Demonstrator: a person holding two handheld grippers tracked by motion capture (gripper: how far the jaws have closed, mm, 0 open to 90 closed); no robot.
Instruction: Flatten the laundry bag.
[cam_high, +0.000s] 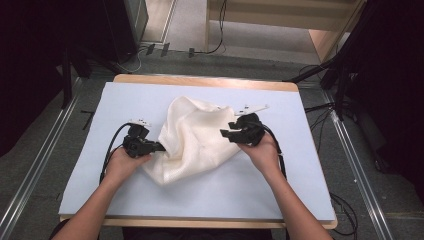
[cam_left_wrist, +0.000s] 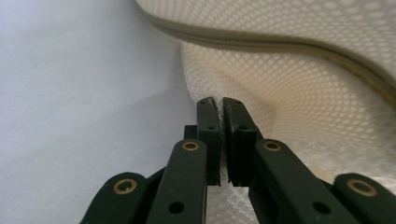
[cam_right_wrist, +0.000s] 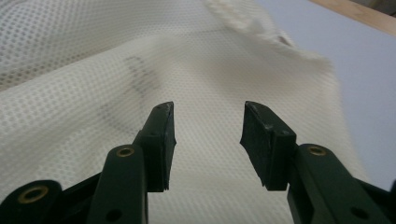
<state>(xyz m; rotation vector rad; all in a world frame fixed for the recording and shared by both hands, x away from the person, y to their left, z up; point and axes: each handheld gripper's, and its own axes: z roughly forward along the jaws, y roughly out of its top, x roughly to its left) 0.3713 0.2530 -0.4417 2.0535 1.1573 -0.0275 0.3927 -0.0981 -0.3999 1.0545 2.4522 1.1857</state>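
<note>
**Reader:** Fabric item at centre: what is it, and where does it lie?

**Author:** It is a cream-white mesh bag of perforated cloth (cam_high: 192, 140), crumpled in the middle of the pale blue sheet (cam_high: 280, 190) that covers the wooden-edged table (cam_high: 205, 80). The left gripper view shows a beige zipper seam (cam_left_wrist: 280, 44) curving across the upper part of the bag (cam_left_wrist: 303, 102). The right gripper view shows the same dotted weave (cam_right_wrist: 93, 70) with a bunched, thicker fold (cam_right_wrist: 261, 32) near its far edge, just beside bare sheet (cam_right_wrist: 364, 70).

**Reader:** How does the left tool stand?

**Author:** The black left gripper (cam_high: 161, 147) meets the bag's left edge, low over the sheet, with its hand (cam_high: 122, 165) behind it. In its own view (cam_left_wrist: 221, 109) the two jaws stand nearly together, and a thin layer of mesh is pinched between the pads; only a narrow slit remains. It holds the bag.

**Reader:** And the right tool?

**Author:** The black right gripper (cam_high: 227, 129) sits over the bag's right side, carried by the other hand (cam_high: 262, 152), with its light three-cornered plate (cam_high: 252, 108) on top. In its own view (cam_right_wrist: 208, 116) the jaws stand well apart, moderately wide, and the mesh lies behind and beneath them; nothing sits between the pads.

**Reader:** What else frames the scene?

**Author:** Grey floor (cam_high: 250, 55) and black cables (cam_high: 215, 47) lie beyond the table's far edge.
</note>
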